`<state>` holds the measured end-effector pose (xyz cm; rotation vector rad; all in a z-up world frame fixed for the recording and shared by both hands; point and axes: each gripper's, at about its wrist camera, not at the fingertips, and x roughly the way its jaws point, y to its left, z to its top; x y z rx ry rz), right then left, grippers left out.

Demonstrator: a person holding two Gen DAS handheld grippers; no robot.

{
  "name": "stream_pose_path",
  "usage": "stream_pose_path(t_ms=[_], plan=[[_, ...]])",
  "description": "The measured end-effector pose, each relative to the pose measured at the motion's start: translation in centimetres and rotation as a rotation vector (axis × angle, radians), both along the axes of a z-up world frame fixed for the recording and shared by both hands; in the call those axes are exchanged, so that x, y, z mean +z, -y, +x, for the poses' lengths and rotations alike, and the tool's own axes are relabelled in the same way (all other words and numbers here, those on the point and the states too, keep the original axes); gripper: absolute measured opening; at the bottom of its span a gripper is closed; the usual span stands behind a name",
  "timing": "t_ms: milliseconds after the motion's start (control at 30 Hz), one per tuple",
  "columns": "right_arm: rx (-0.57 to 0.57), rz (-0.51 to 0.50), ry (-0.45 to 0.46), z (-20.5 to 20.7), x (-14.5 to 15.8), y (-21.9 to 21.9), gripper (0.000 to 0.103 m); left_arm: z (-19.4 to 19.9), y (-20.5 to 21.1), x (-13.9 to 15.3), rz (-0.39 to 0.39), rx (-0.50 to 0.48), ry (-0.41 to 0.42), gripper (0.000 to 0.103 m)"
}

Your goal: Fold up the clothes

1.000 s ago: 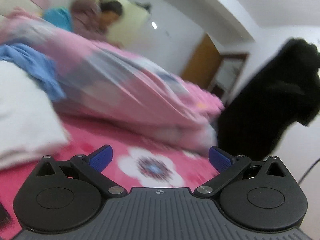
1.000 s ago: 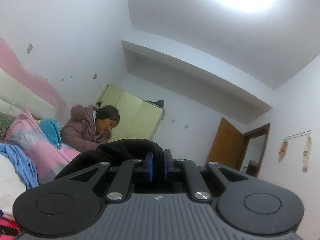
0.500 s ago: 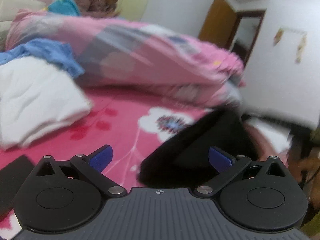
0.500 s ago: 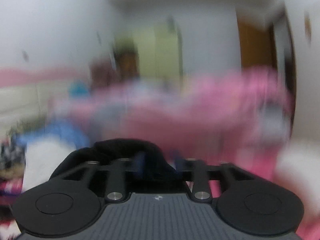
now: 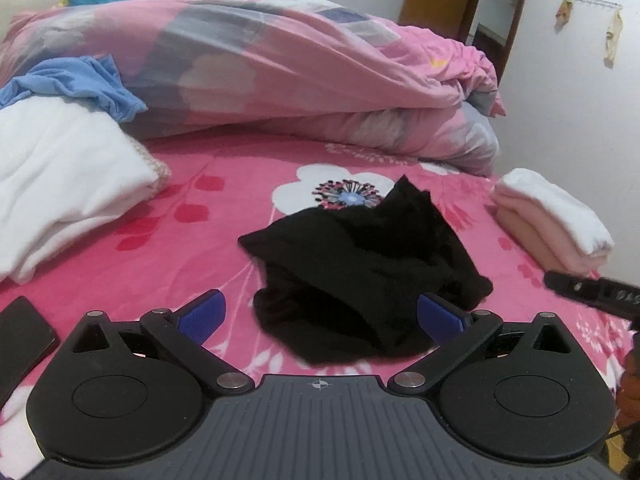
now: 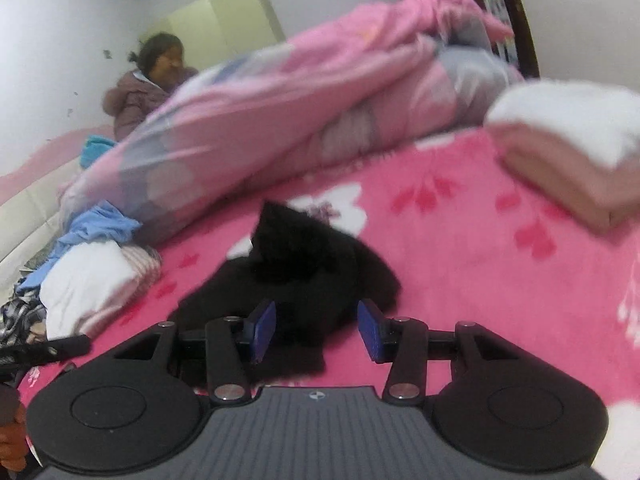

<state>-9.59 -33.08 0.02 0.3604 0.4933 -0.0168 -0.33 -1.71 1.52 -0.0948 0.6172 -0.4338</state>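
A black garment (image 5: pixel 360 264) lies crumpled in a loose heap on the bed (image 5: pixel 192 248), on the pink flowered sheet, partly covering a white flower print.

Left claw (image 5: pixel 320 316): jaws spread wide, blue pads well apart on either side of the near edge of the heap. Nothing is pinched.

Right claw (image 6: pixel 316 332): jaws partly spread. The near fold of the black garment (image 6: pixel 304 264) lies in the gap, but the blue pads do not press on it. This view is blurred.

Surroundings:
- A rumpled pink quilt (image 5: pixel 280 60) runs across the far side of the bed.
- A white garment (image 5: pixel 60 184) lies to the left of the heap, with a blue garment (image 5: pixel 76 84) draped at its far end.
- A folded stack (image 5: pixel 552 220), white over pale pink, sits to the right, apart from the heap.
- A dark phone (image 5: pixel 20 340) rests at the near left edge.
- A person (image 6: pixel 148 80) in a padded jacket sits behind the quilt.
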Motion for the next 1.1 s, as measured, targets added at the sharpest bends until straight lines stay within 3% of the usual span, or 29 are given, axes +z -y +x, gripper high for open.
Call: stream_pose_path(t_ms=[100,167,200,367,467,567,733,1100], plan=[[-0.017,-0.020,0.048,-0.6,2.4,0.8,0.048,0.5,3.9,2.0,0.016,-0.089,0.075,0.103],[-0.083,-0.077,0.064,-1.8,4.0,2.1,0.054,1.0,8.3,3.1,0.034,-0.165,0.090,0.103],[-0.126,-0.119,0.066,-2.4,4.8,2.8,0.062,1.3,10.9,3.5,0.049,-0.191,0.081,0.103],[-0.331,-0.353,-0.004,-5.8,7.0,7.0,0.077,0.2,23.9,4.5,0.102,-0.285,0.082,0.103],[-0.417,-0.393,-0.075,-7.9,6.9,9.6,0.088,-1.2,28.6,4.6,0.065,-0.338,0.048,0.103],[-0.493,-0.408,-0.140,-9.6,6.4,11.8,0.092,-2.5,31.3,4.3,0.042,-0.372,0.029,0.103],[-0.582,-0.390,-0.178,-11.4,5.4,14.2,0.098,-3.8,33.5,4.0,0.076,-0.383,0.030,0.103],[-0.596,-0.405,-0.184,-10.9,4.9,15.0,0.101,-4.1,34.8,4.4,0.105,-0.339,0.068,0.103]])
